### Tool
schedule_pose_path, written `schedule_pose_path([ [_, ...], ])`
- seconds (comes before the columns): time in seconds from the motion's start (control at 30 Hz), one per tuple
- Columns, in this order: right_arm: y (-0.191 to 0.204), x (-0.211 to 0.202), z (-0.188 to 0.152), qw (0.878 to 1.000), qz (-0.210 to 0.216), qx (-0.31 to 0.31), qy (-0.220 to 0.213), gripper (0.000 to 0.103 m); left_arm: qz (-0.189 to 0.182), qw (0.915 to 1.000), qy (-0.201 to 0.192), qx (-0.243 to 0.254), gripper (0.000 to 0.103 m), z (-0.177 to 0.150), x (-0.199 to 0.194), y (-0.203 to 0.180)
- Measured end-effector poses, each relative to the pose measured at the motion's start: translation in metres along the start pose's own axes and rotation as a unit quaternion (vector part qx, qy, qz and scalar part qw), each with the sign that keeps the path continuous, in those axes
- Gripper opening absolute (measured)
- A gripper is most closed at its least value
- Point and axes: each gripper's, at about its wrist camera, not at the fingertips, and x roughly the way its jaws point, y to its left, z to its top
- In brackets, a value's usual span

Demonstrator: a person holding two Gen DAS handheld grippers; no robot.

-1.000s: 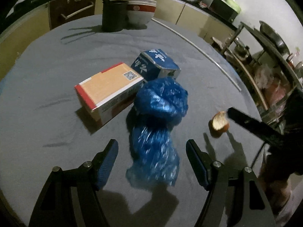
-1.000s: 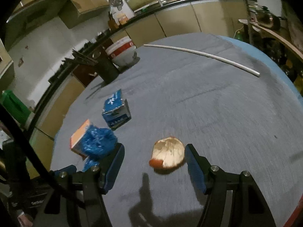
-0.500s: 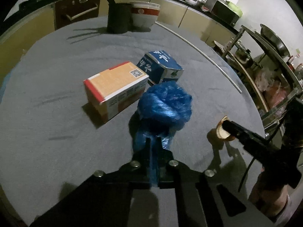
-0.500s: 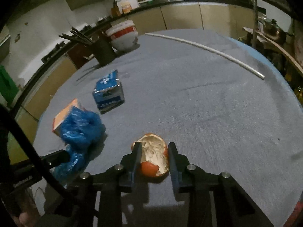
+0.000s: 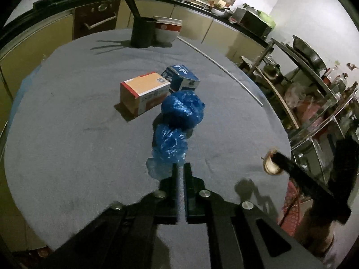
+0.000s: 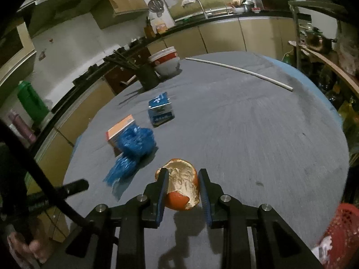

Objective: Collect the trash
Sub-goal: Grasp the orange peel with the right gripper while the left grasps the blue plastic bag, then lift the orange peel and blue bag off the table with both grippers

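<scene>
L fingers opening, blue bag tail between; R fingers clamp orange peel. Box print unreadable.

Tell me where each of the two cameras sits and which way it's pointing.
Left wrist: rides the left tongs, looking down across the table; its fingers pinch the blue plastic bag.
Right wrist: rides the right tongs, facing the kitchen counter; they clamp the orange peel; a hand shows lower left.
Shared: bag, orange box, blue carton, each other's tongs.
</scene>
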Motion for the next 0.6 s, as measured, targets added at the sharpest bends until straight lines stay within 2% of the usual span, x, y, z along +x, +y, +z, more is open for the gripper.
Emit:
schedule_pose_path([
  [0.03, -0.001, -0.007, -0.005, 1.000, 0.002, 0.001, -0.002, 0.029, 0.002, 1.0000, 0.005, 0.000, 0.048, 0.002, 0.001, -0.001],
  [0.1, -0.003, -0.017, -0.013, 1.000, 0.004, 0.004, -0.006, 0.029, 0.007, 1.0000, -0.004, 0.000, 0.076, 0.005, 0.005, -0.002],
  [0.17, -0.008, -0.026, -0.022, 1.000, 0.004, 0.010, -0.007, 0.029, 0.020, 0.9998, -0.007, 0.002, 0.076, 0.009, 0.015, -0.004],
  [0.23, -0.013, -0.032, -0.027, 1.000, 0.003, 0.015, -0.007, 0.029, 0.025, 0.9996, 0.009, 0.011, 0.076, 0.016, 0.033, -0.008],
  [0.3, -0.020, -0.037, -0.032, 1.000, 0.002, 0.020, -0.007, 0.029, 0.047, 0.9983, 0.027, 0.020, 0.076, 0.021, 0.054, -0.011],
  [0.37, -0.028, -0.041, -0.034, 1.000, 0.001, 0.028, -0.006, 0.029, 0.055, 0.9977, 0.031, 0.025, 0.076, 0.023, 0.072, -0.011],
  [0.4, -0.031, -0.042, -0.035, 0.999, 0.000, 0.032, -0.006, 0.029, 0.056, 0.9975, 0.036, 0.024, 0.066, 0.024, 0.082, -0.010],
  [0.43, -0.034, -0.043, -0.036, 0.999, -0.001, 0.034, -0.006, 0.029, 0.059, 0.9971, 0.044, 0.021, 0.038, 0.025, 0.088, -0.008],
  [0.47, -0.036, -0.044, -0.036, 0.999, -0.001, 0.037, -0.006, 0.029, 0.060, 0.9963, 0.060, 0.011, 0.026, 0.026, 0.097, -0.005],
  [0.5, -0.038, -0.045, -0.036, 0.999, -0.001, 0.040, -0.007, 0.029, 0.055, 0.9967, 0.060, 0.004, 0.026, 0.026, 0.098, -0.003],
  [0.6, -0.040, -0.049, -0.038, 0.999, 0.001, 0.040, -0.010, 0.029, 0.056, 0.9978, 0.034, -0.006, 0.018, 0.023, 0.085, -0.002],
])
